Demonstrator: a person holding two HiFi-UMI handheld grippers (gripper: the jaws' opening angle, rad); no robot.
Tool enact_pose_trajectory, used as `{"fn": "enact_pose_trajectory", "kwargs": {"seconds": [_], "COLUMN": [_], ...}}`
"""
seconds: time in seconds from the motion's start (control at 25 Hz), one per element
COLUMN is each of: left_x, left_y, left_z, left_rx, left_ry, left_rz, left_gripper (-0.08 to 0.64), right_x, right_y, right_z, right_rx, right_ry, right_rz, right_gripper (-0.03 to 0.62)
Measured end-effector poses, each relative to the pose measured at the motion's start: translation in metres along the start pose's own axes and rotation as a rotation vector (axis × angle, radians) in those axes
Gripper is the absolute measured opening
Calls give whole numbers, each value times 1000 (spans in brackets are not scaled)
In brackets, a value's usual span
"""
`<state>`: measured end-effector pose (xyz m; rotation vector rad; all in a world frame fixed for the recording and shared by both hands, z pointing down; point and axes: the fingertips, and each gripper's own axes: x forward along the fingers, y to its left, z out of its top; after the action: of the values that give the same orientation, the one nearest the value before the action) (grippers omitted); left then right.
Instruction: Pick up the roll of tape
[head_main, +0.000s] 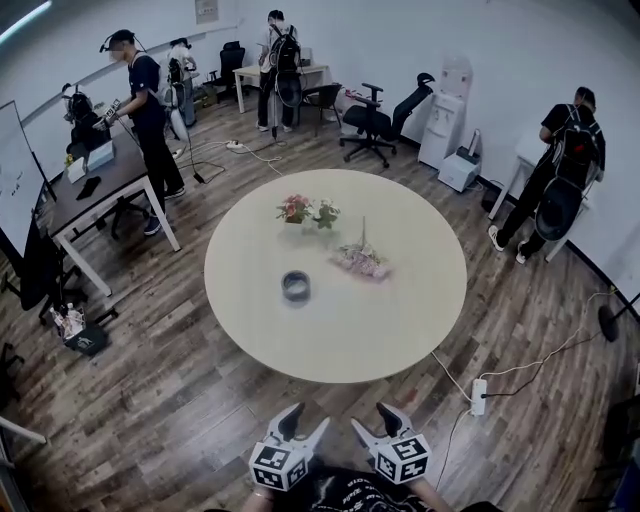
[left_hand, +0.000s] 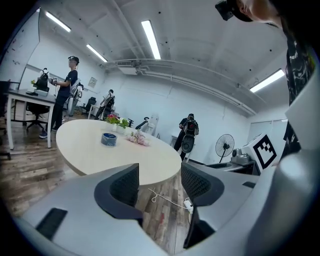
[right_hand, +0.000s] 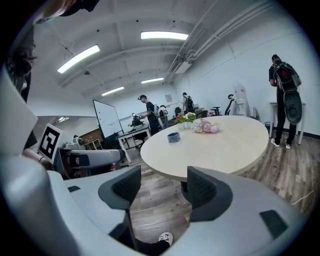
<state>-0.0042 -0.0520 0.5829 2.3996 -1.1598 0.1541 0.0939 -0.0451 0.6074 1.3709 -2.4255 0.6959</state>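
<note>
**Two grippers open, tape alone on the table**

Both grippers sit off the table's near edge, well apart from the tape. The head view shows the whole round table (head_main: 400, 330). The tape (head_main: 296, 286), a dark roll lying flat, is left of the middle. A flower pot (head_main: 295, 209) stands beyond it and a pink bouquet (head_main: 360, 260) lies to its right, both apart from it. The left gripper (head_main: 306, 418) and right gripper (head_main: 374, 418) hang side by side over the wood floor. A white power strip (head_main: 478, 396) lies on the floor to their right.

The left gripper view looks low across the table. Its jaws stand apart with only floor and a white cable between them. It also shows a fan (left_hand: 225, 145) on the right and the other gripper's marker cube (left_hand: 264, 150).

The right gripper view shows its jaws wide too, with nothing between them. A shoe (right_hand: 164, 239) on the floor appears low in that view, and a whiteboard (right_hand: 105, 117) stands far left.

The cubes carry black-and-white square markers. The print on the dark shirt at the head view's near edge is too small to read.
</note>
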Motion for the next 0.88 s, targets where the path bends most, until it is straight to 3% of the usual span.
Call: {"fn": "enact_pose_trajectory", "kwargs": {"seconds": [0.36,0.6,0.88], "left_x": [25,31,40], "left_y": [58,83,107], "left_z": [36,48,64], "left_rx": [63,91,35], "left_ry": [38,31,-3], "left_rz": [-85,-41,7], "left_gripper": [273,273,273], "right_x": [63,85,108], "right_y": [18,20,23], "right_z": [26,40,47], "right_rx": [11,15,-3], "right_ry": [1,2,31], "right_rz": [-29,-34,11], "right_gripper": [275,275,275]}}
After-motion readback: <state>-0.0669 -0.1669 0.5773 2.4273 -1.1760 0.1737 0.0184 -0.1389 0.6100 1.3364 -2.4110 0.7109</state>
